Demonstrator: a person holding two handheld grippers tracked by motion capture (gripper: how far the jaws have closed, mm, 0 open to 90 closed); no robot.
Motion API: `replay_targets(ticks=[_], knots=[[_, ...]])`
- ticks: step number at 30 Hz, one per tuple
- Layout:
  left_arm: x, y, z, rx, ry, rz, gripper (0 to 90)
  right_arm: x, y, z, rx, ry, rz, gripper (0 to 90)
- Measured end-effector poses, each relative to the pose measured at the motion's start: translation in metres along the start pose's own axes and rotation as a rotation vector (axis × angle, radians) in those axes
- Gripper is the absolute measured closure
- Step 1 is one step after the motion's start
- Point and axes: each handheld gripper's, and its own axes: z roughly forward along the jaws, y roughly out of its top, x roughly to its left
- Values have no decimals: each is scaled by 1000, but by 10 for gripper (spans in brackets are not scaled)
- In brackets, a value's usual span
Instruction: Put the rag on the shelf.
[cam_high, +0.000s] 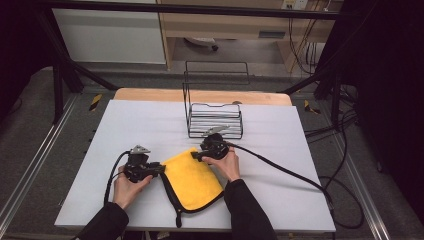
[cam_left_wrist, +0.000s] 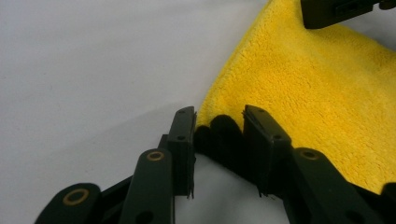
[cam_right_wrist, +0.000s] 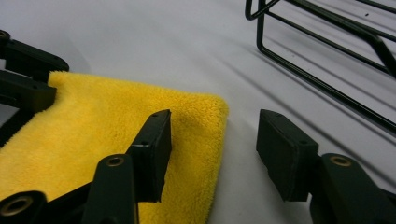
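cloth: yellow cloth (cam_high: 192, 179) with black edging, flat on the desk (cam_high: 125, 125), long axis running near-left to far-right
left gripper (cam_left_wrist: 218, 122): at its left corner, jaws part open, black edge between them, not clamped
right gripper (cam_right_wrist: 212, 140): at its far corner, jaws wide, astride the edge, holding nothing
wire rack (cam_high: 215, 120): just beyond
judgement: both equally near

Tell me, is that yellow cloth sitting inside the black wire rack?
No, the yellow cloth lies flat on the white table, nearer the person than the black wire rack.
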Motion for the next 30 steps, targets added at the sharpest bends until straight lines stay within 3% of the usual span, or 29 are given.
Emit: replay_targets(ticks=[10,15,22,30], knots=[[-5,2,1,10,19,18,681,-2,-1,6,4,6,-57,458],[-4,3,2,14,6,-1,709,1,7,7,62,28,-84,558],[-4,6,4,26,3,-28,717,4,8,9,82,32,-25,622],[-3,6,4,21,-8,-37,760,5,8,7,94,50,-3,747]])
